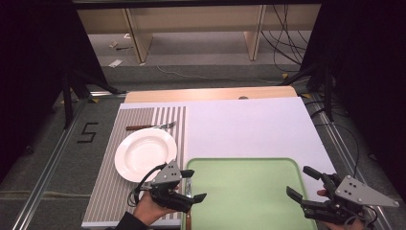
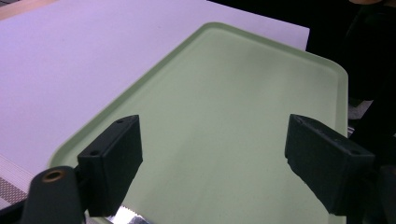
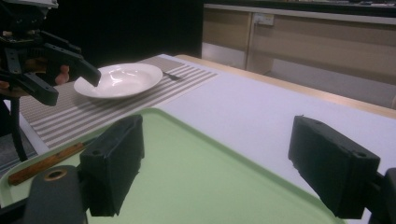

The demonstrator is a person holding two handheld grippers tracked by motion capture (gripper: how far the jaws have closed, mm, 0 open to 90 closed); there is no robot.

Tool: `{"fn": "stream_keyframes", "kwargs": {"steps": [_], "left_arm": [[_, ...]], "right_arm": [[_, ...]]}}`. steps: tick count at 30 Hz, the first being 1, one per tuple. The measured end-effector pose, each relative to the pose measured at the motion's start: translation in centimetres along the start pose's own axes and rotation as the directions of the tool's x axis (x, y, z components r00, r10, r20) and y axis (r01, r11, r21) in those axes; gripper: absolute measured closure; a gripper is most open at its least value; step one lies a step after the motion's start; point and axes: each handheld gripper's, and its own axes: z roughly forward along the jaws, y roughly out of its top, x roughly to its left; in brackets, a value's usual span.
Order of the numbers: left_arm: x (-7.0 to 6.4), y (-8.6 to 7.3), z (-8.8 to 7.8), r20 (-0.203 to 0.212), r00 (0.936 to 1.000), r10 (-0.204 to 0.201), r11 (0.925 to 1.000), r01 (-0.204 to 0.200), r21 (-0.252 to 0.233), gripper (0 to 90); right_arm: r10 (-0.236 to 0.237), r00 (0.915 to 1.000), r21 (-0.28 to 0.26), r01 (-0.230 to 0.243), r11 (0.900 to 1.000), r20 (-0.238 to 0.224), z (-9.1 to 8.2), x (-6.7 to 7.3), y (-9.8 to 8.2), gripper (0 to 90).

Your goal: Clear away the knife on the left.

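A mat [image 1: 107, 191] is laid along the left part of the table [image 1: 249, 124]. A plate [image 1: 145, 154] is set on the mat, and a fork [image 1: 151, 126] is laid on the mat just behind the plate. A tray [image 1: 244, 196] is placed on the table to the right of the mat, at the near edge. A knife [image 3: 44, 163] is laid between the mat and the tray, against the tray's left rim.

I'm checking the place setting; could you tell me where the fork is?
In the high view the fork lies on the striped placemat at table left, just beyond the white plate.
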Motion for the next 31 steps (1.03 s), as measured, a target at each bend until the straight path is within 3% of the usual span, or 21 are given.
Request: {"fn": "stream_keyframes", "kwargs": {"steps": [12, 31], "left_arm": [[-0.1, -0.7, -1.2, -0.033, 0.9992, -0.024, 0.9967, 0.021, -0.078, 18.3], [-0.2, -0.6, -1.1, -0.031, 0.9994, -0.015, 0.9968, 0.012, -0.079, 18.2]], "right_arm": [[0.001, 1.0, -0.003, -0.001, 1.0, 0.001, 0.0, 0.0, 0.0, 19.3], [-0.001, 1.0, -0.001, 0.001, 1.0, -0.001, 0.0, 0.0, 0.0, 19.3]]}}
